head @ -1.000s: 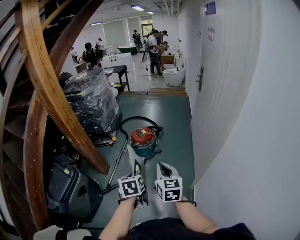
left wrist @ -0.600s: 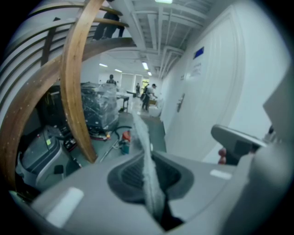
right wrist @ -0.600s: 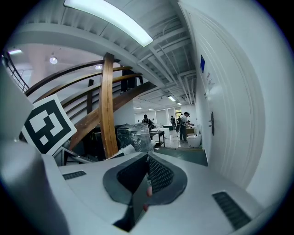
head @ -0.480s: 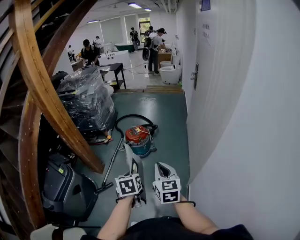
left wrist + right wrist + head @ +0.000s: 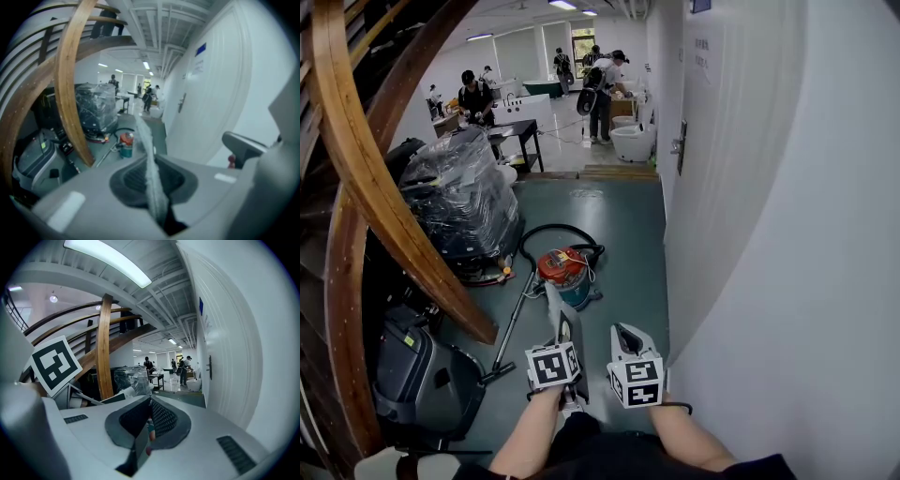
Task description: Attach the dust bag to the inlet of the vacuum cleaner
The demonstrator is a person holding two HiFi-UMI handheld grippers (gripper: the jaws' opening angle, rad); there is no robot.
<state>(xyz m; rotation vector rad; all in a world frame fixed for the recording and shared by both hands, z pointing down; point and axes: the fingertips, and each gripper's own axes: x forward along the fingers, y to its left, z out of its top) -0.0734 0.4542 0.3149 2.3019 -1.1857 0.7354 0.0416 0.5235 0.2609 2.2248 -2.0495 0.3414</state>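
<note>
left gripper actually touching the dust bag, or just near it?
Touching. The left gripper view shows the left gripper pinching the pale dust bag, which sticks up from between its jaws.

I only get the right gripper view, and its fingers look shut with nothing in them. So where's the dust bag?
Observer: The left gripper has it. The pale dust bag stands edge-on, pinched between its fingers.
Operator: Ooh! And where's the vacuum cleaner?
Observer: The vacuum cleaner sits on the green floor ahead of the left gripper. It is red on top and teal below.
Operator: What's lying next to it?
Observer: A long wand lies on the floor, slanting from the vacuum cleaner back toward the left side.
</note>
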